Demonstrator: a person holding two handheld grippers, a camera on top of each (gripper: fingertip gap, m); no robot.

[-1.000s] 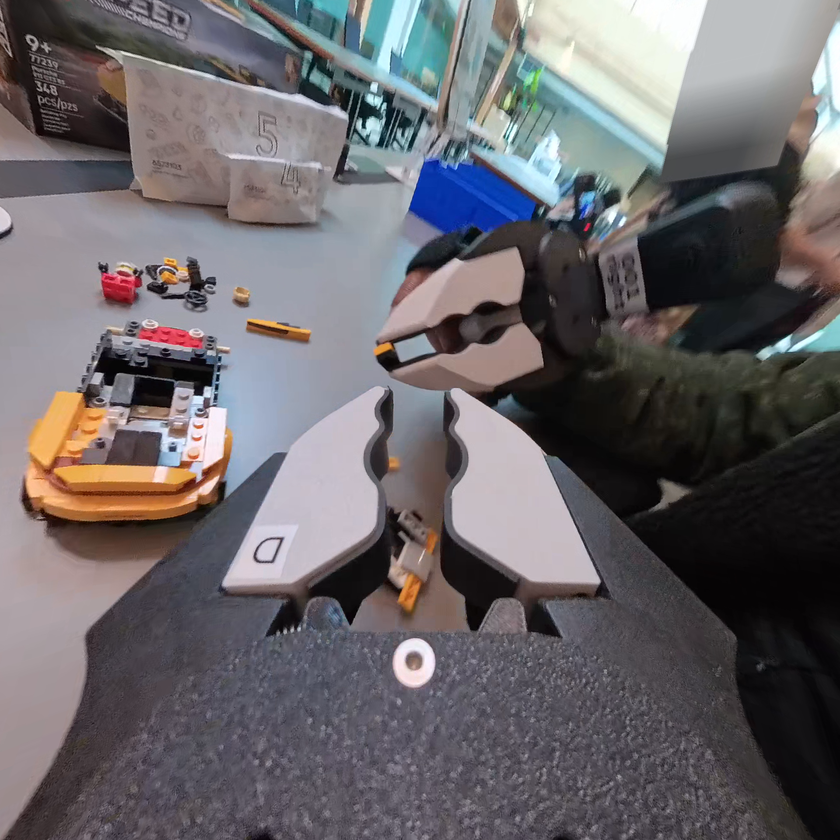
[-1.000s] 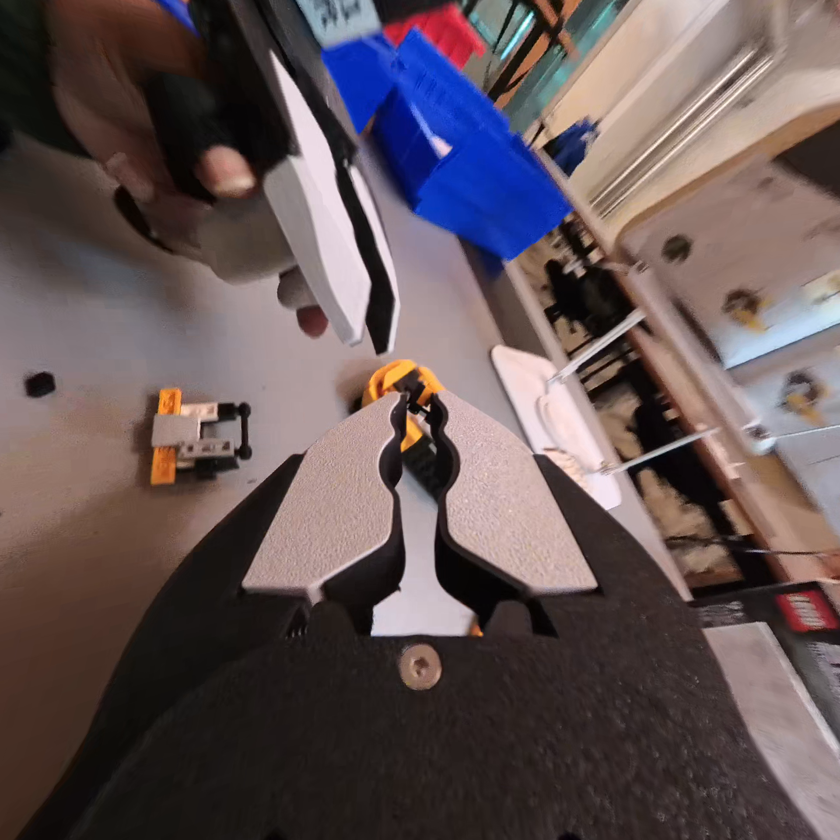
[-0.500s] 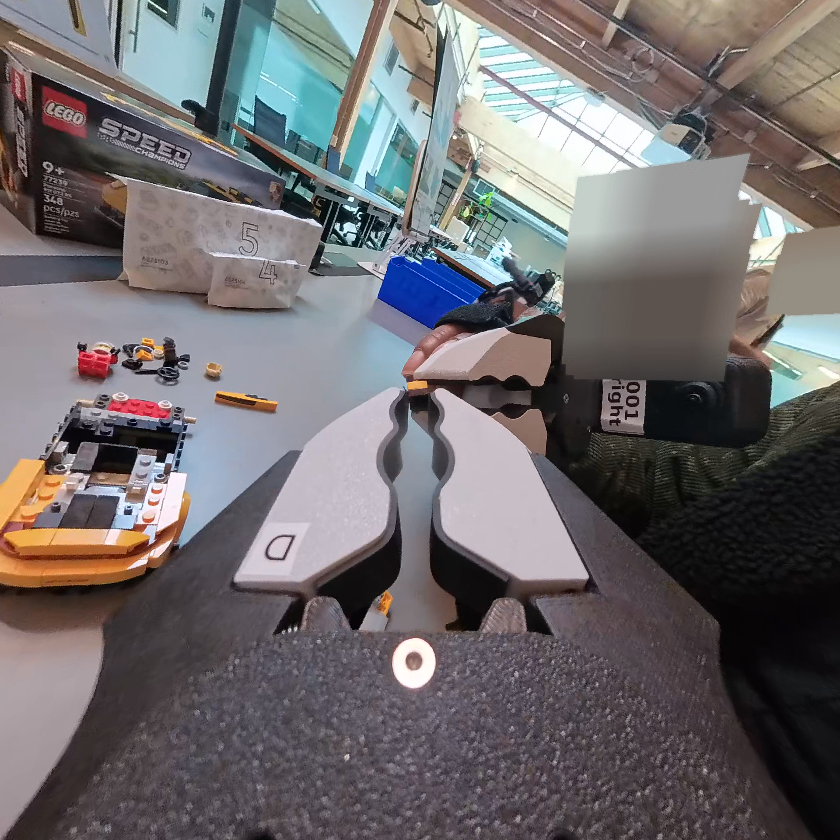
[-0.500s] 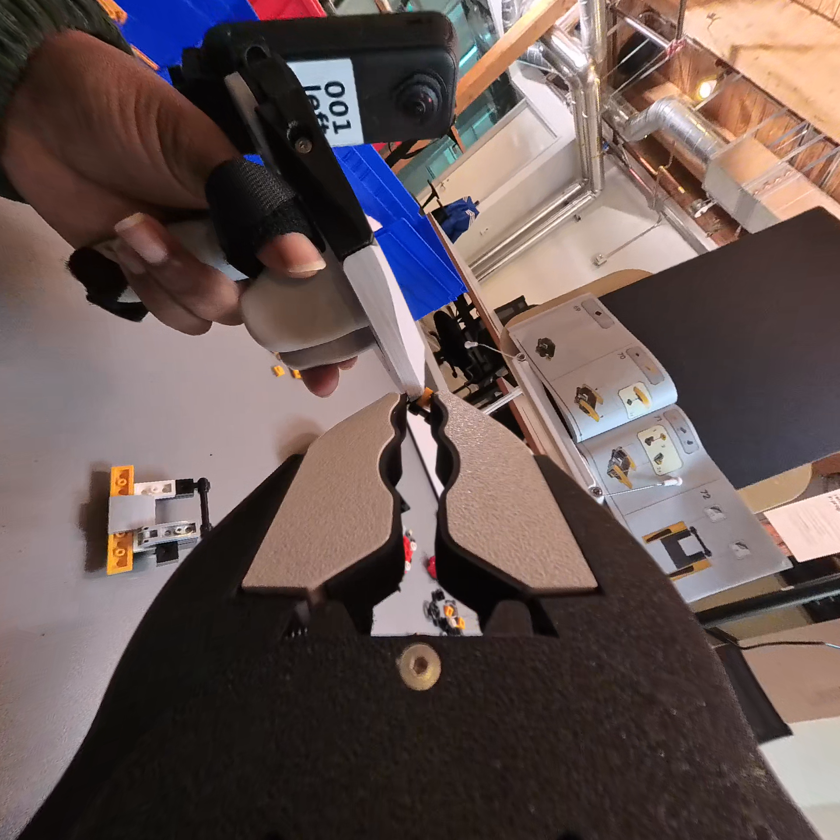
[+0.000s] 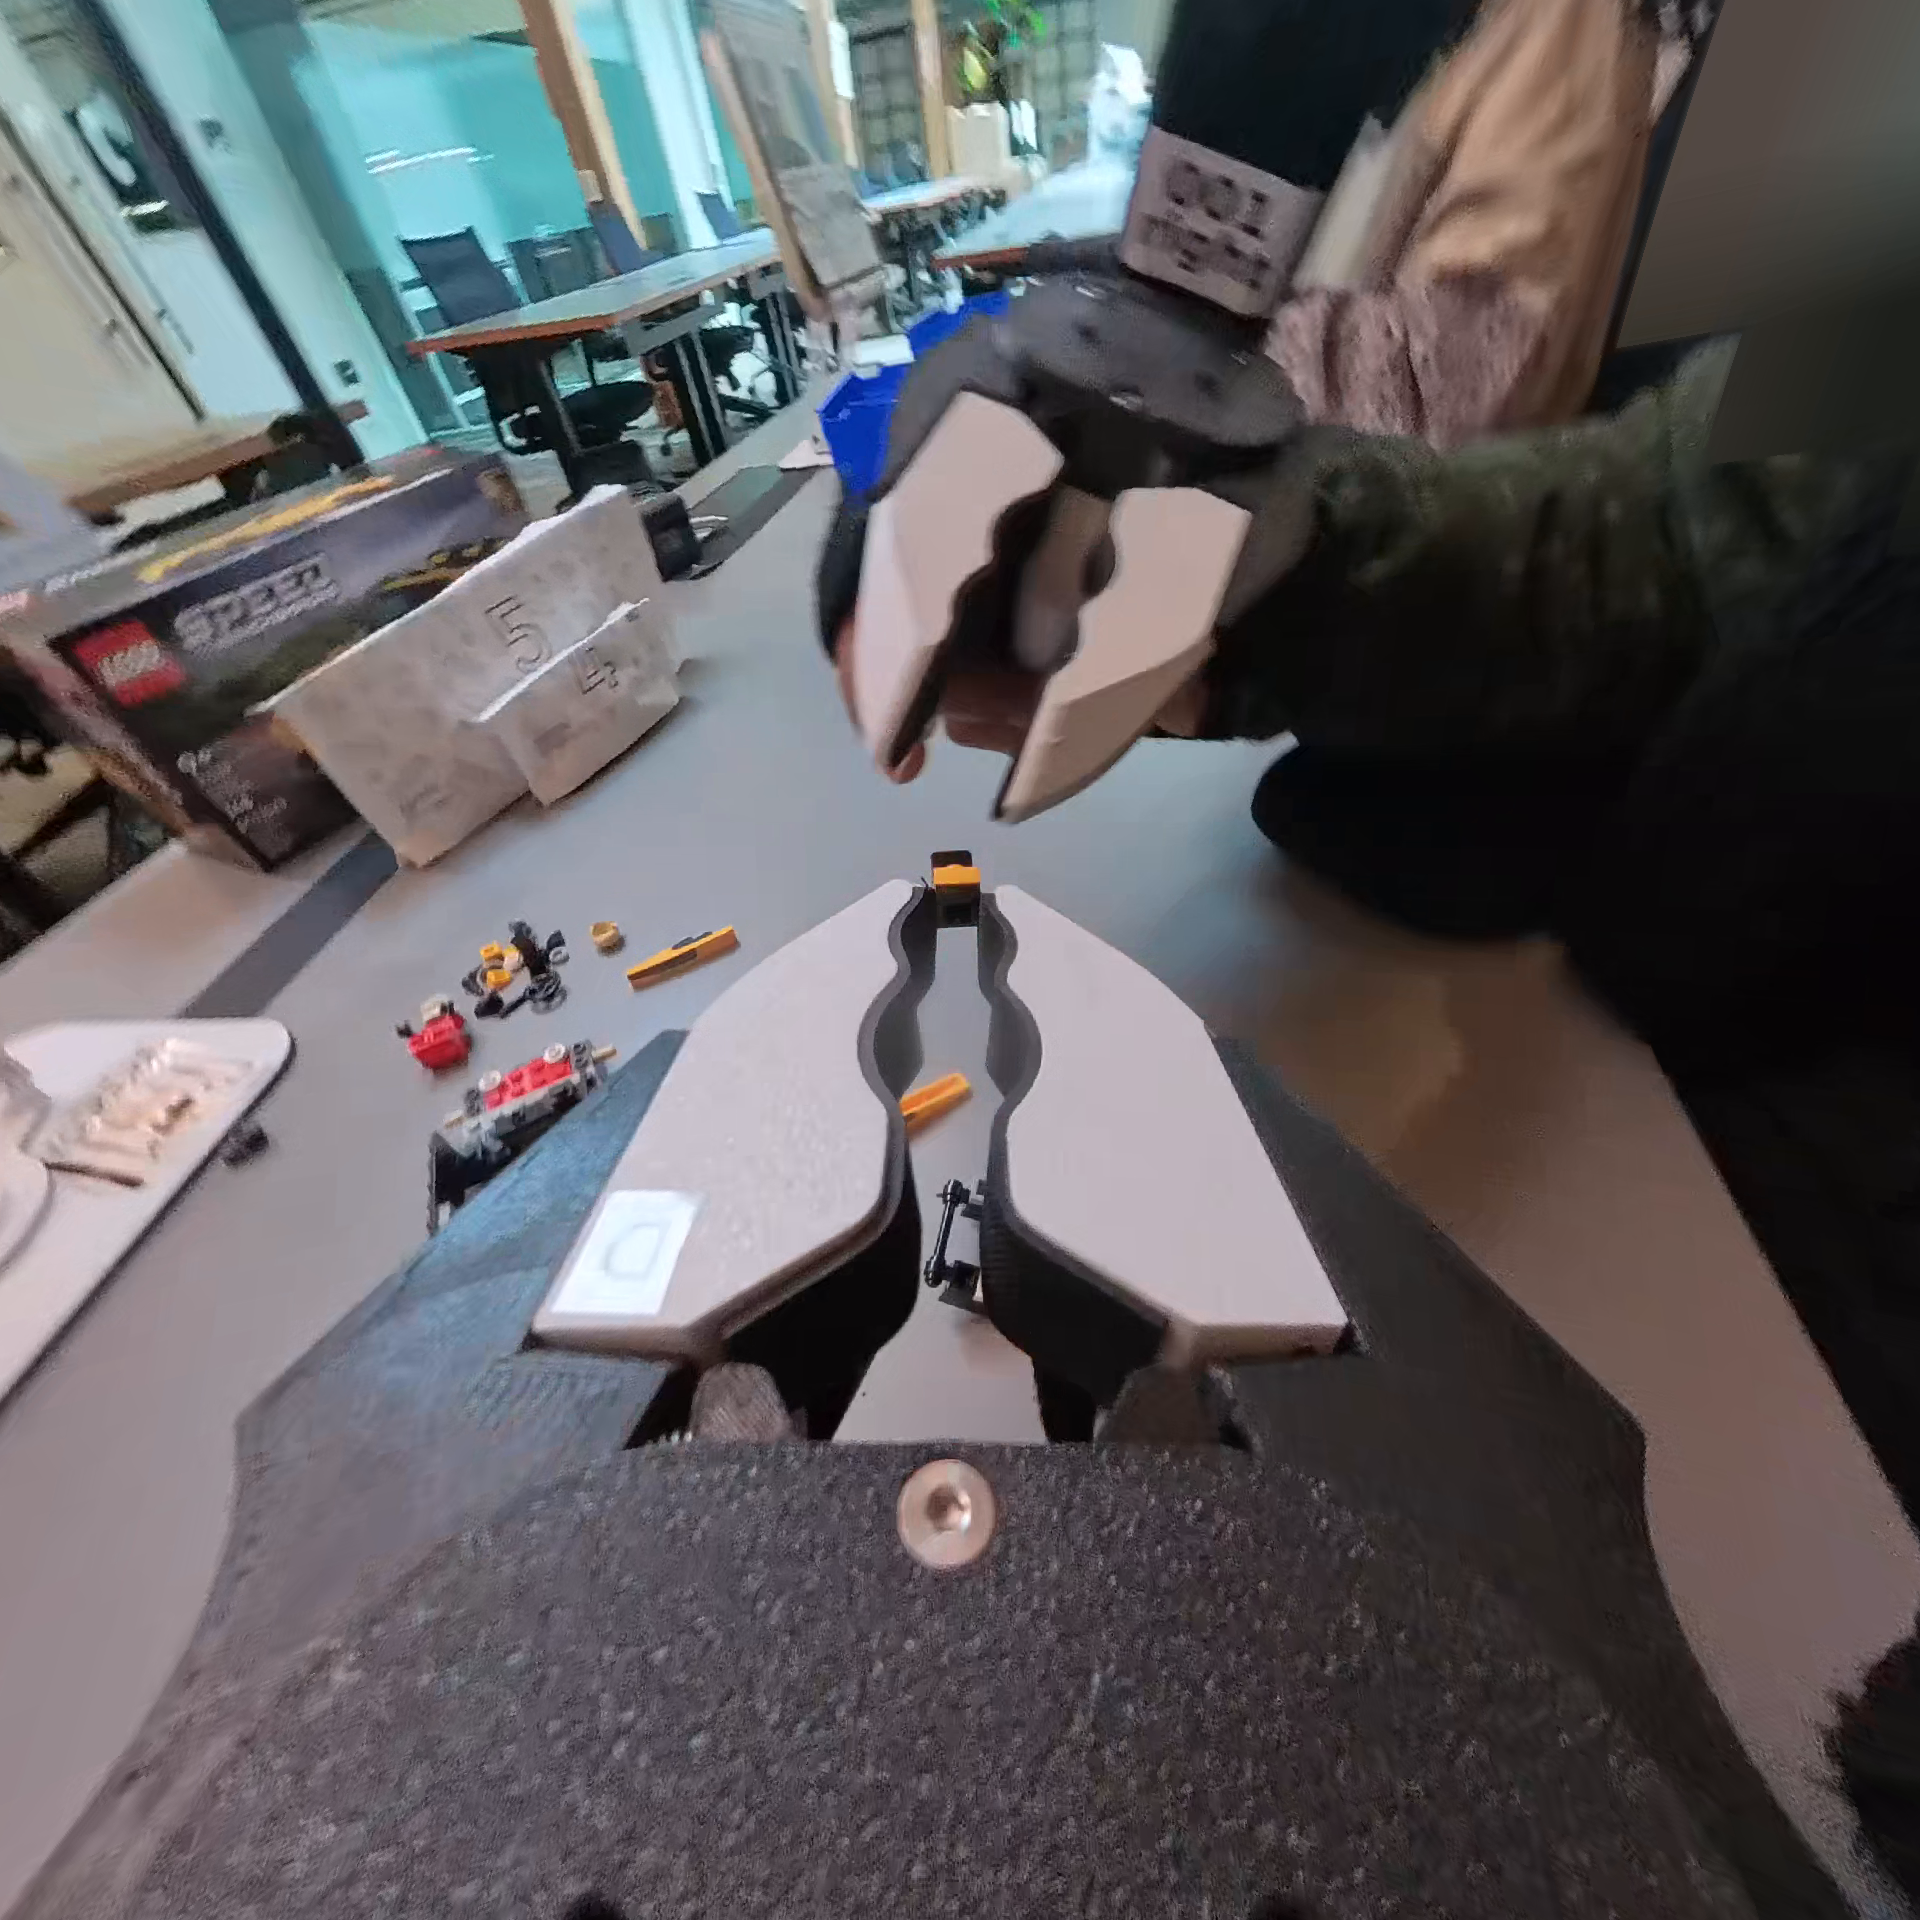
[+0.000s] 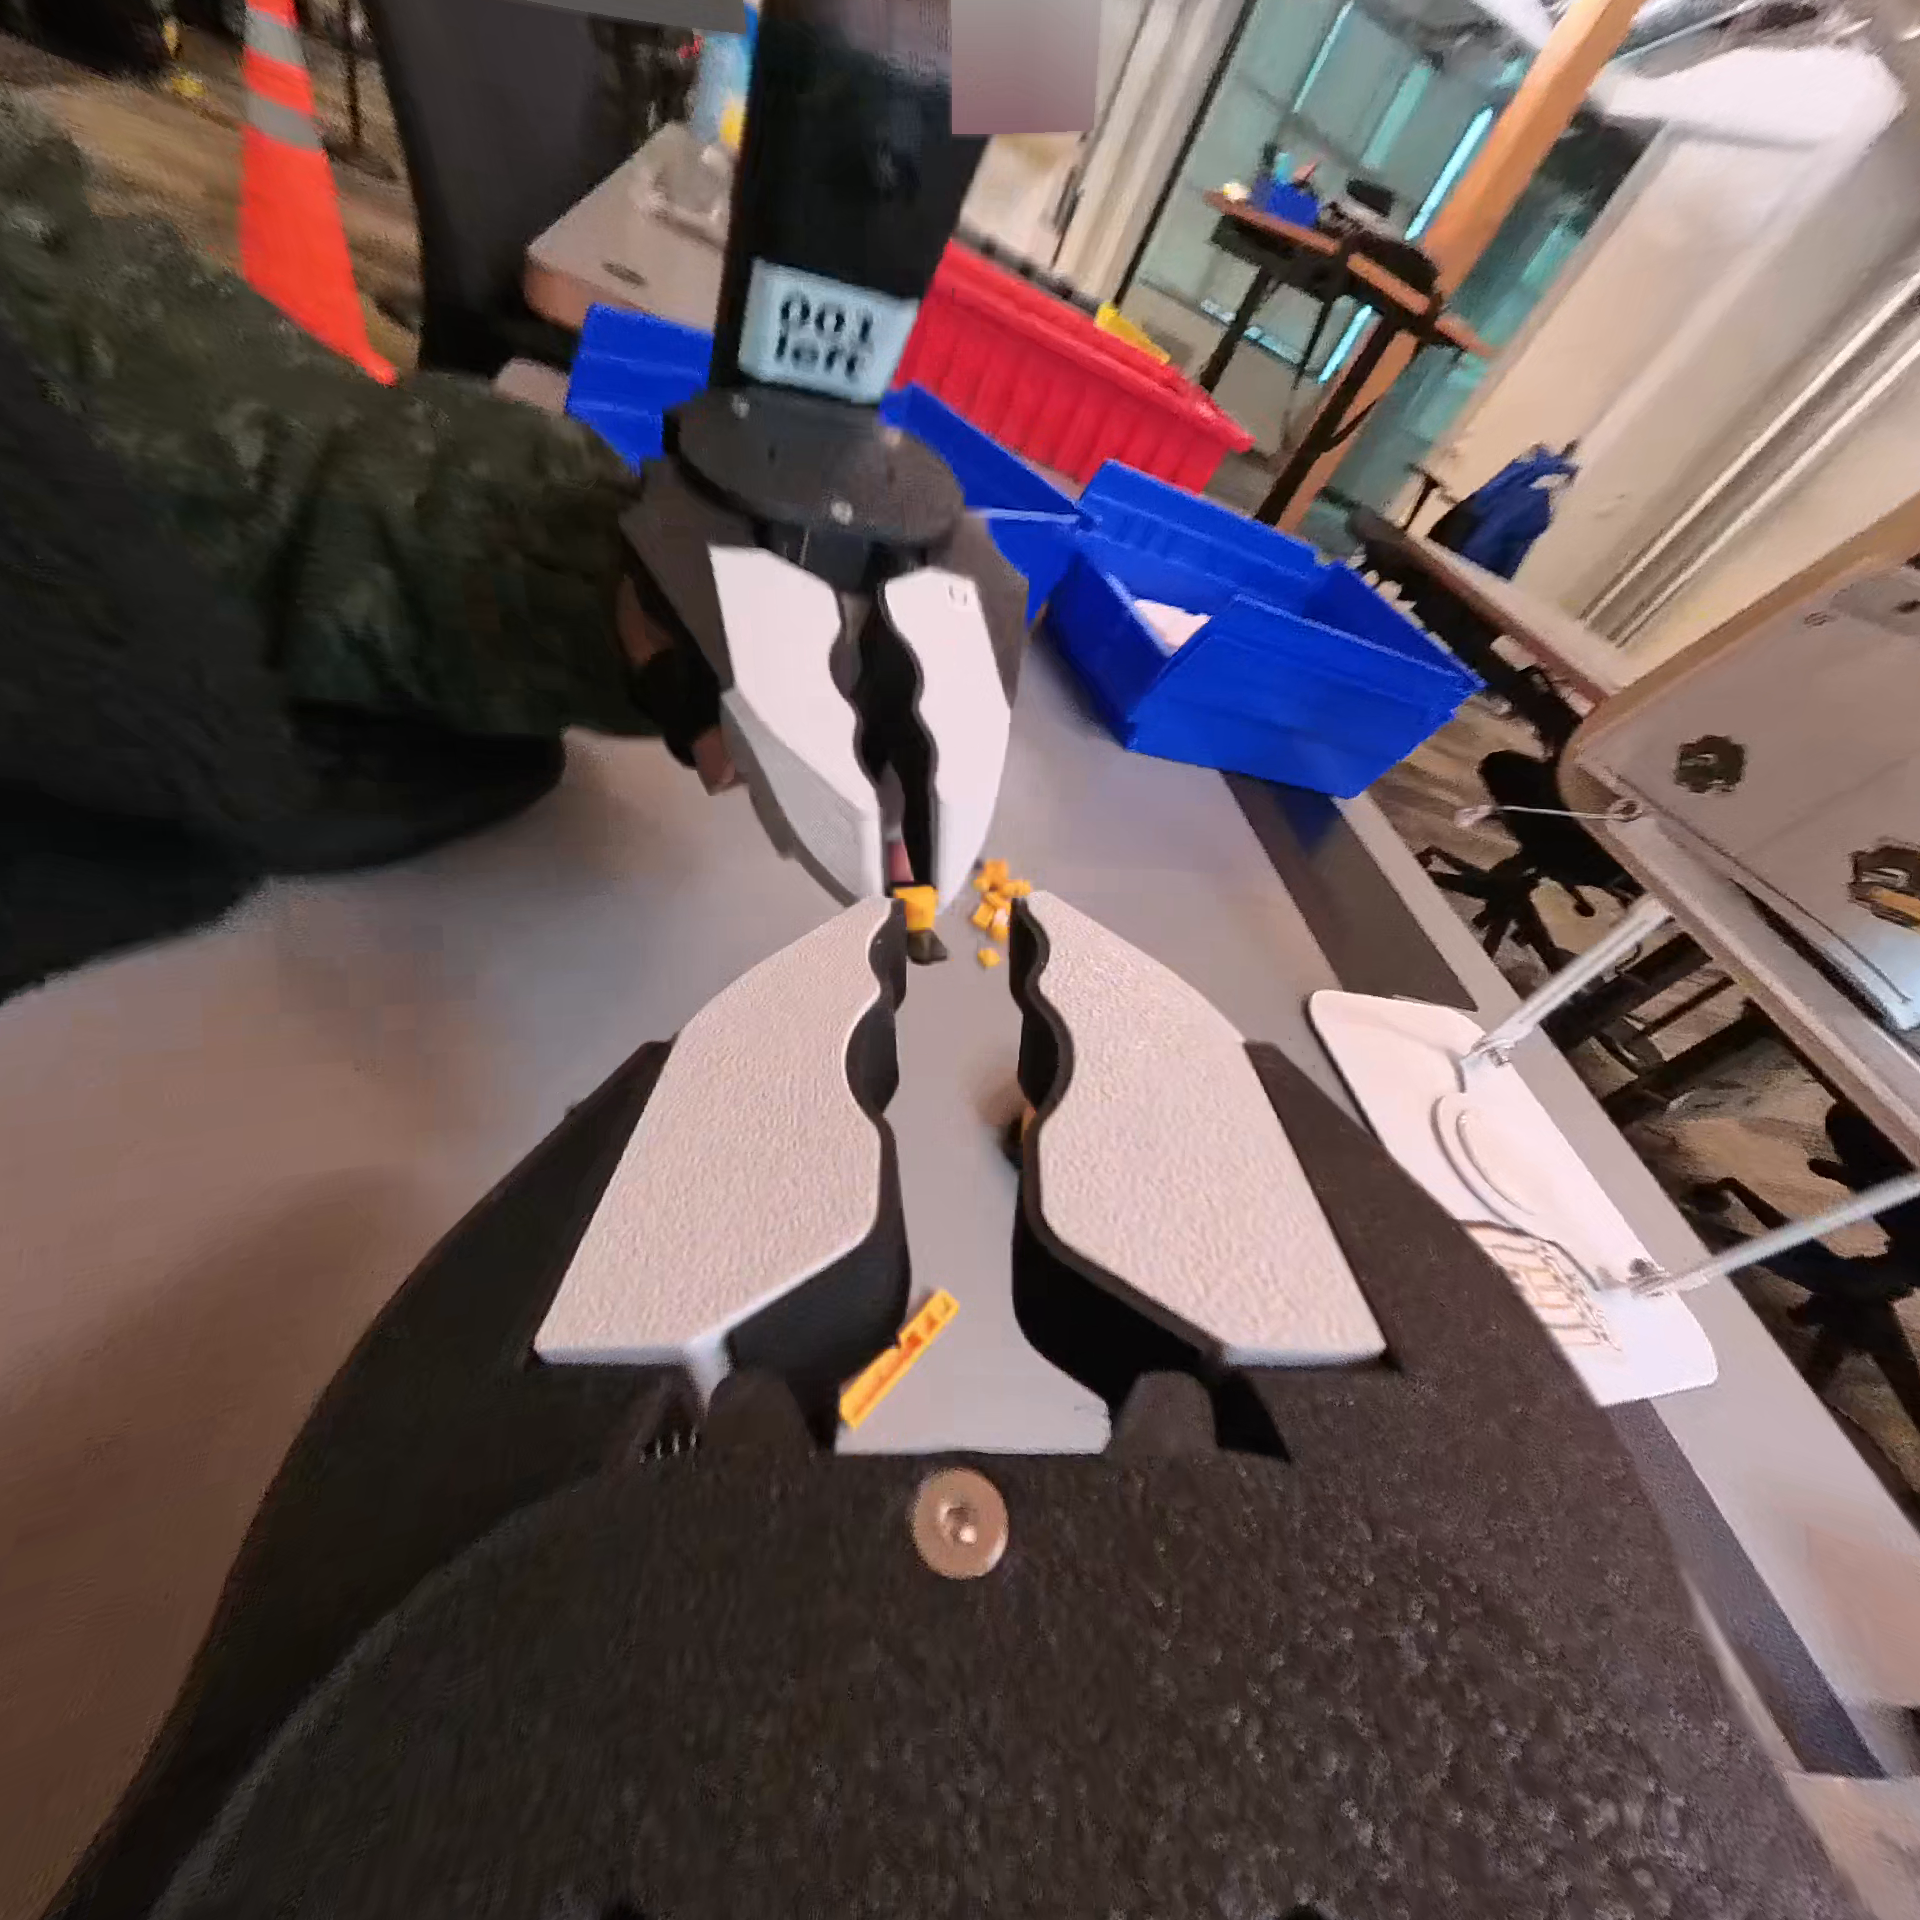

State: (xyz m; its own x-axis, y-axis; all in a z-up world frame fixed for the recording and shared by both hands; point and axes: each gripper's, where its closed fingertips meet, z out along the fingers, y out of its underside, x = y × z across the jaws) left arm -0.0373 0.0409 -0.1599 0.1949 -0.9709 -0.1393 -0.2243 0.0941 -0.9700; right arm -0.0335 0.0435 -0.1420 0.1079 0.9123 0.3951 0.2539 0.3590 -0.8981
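Your left gripper pinches a small orange-and-black brick at its tips, seemingly offered up, while your right gripper hangs open at twelve o'clock.

This is an open-plan office or maker workspace. Long desks with office chairs stand before glass partitions, with timber posts between. The grey table holds a toy-brick set box, numbered paper bags and loose bricks. Blue bins, a red bin and a traffic cone stand nearby.
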